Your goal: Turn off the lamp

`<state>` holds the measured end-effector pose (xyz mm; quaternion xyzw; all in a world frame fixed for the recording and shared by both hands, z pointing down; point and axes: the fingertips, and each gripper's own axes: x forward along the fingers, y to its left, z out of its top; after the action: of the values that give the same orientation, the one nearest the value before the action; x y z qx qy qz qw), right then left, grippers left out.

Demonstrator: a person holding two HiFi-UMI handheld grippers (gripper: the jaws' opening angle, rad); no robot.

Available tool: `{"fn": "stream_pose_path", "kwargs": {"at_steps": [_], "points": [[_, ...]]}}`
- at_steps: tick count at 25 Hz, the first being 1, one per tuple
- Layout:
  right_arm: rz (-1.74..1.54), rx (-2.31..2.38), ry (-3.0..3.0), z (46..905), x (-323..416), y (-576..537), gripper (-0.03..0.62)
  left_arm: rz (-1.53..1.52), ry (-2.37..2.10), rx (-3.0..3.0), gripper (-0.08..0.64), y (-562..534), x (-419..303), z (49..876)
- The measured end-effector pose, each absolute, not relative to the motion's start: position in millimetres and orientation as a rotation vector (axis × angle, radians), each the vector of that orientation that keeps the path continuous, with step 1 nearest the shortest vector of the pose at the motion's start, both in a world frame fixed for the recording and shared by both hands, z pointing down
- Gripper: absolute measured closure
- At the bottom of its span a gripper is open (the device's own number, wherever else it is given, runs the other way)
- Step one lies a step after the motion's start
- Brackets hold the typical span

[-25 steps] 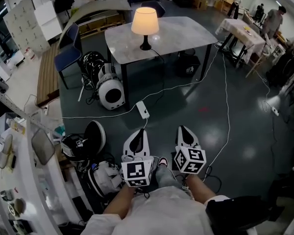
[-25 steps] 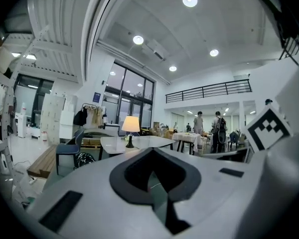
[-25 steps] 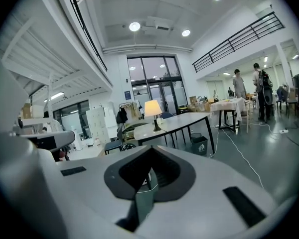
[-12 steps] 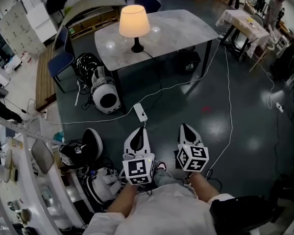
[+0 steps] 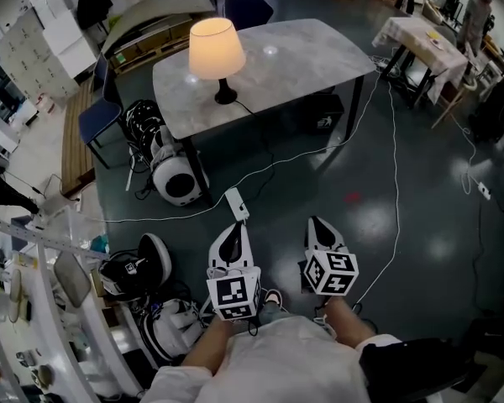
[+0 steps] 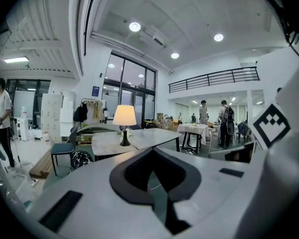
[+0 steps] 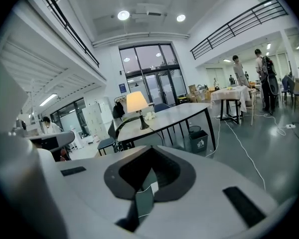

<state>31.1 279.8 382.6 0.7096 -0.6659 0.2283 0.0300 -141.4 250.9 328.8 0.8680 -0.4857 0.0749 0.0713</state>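
Left claw [image 5: 234, 225], right claw [image 5: 316, 221] far from lamp [image 5: 216, 50]

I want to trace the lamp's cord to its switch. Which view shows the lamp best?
The head view: the lamp is largest there, lit, standing on the table, its cord trailing off the edge. Left gripper view: lamp side-on, small, distant. Right gripper view: lamp likewise.
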Motion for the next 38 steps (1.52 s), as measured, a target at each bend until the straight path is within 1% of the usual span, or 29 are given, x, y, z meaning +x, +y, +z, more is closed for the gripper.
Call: {"fn": "stream_pose_path", "kwargs": {"at_steps": [5, 19, 31, 38], "points": [[0.731, 2.192, -2.025, 390, 54, 274, 0.594, 0.24, -1.478, 2.594, 0.561, 237, -128, 334], [0.768, 2.215, -1.947, 406, 90, 248, 0.593, 0.268, -1.416, 2.614, 0.561, 196, -97, 347], [0.753, 2.274, -1.875, 406, 133, 183, 0.592, 0.22, -1.336, 2.644, 0.561, 108, -48, 351], [0.769, 2.245, -1.886, 406, 138, 128, 0.592, 0.222, -1.33, 2.612, 0.561, 49, -39, 357]]}}
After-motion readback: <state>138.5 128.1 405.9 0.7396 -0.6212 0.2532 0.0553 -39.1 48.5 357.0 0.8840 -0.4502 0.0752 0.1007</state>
